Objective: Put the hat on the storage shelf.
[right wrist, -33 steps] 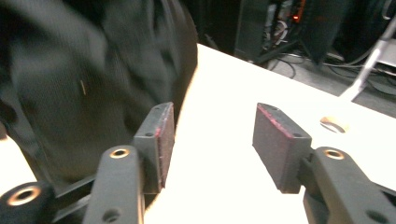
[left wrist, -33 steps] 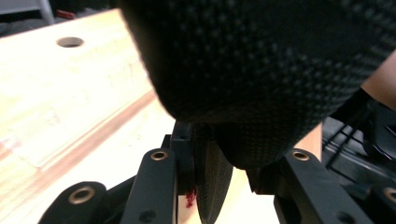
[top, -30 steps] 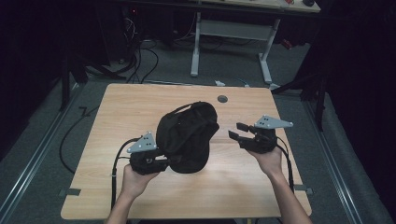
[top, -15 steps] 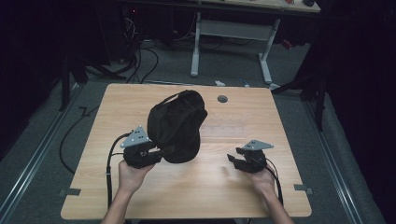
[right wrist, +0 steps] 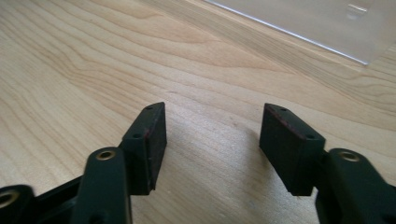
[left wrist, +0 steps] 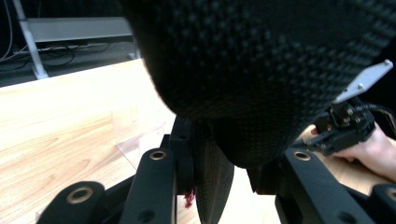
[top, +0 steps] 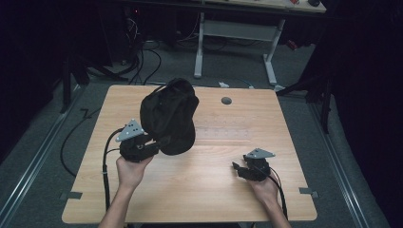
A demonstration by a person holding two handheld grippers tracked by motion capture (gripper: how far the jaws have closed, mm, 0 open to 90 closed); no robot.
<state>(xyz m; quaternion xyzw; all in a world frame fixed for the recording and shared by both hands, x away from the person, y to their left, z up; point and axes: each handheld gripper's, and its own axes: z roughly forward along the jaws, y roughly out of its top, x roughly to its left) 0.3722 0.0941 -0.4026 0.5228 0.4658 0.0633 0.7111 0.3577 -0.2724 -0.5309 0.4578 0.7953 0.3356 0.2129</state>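
Bag: a black mesh-fabric bag (top: pixel 170 116), probably a backpack, held up over the worktop's (top: pixel 209 190) left-centre.
Left tongs (top: pixel 142 148): clamped on the bag's lower edge.
Right tongs (top: pixel 239 169): spread wide, holding nothing, low over bare wood near the right-front edge.
Clear sheet (right wrist: pixel 322 23): flat, just ahead of the right tongs.

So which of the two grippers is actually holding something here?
The left gripper, its jaws shut on the black bag, lifting it. The right gripper has open jaws over bare table.
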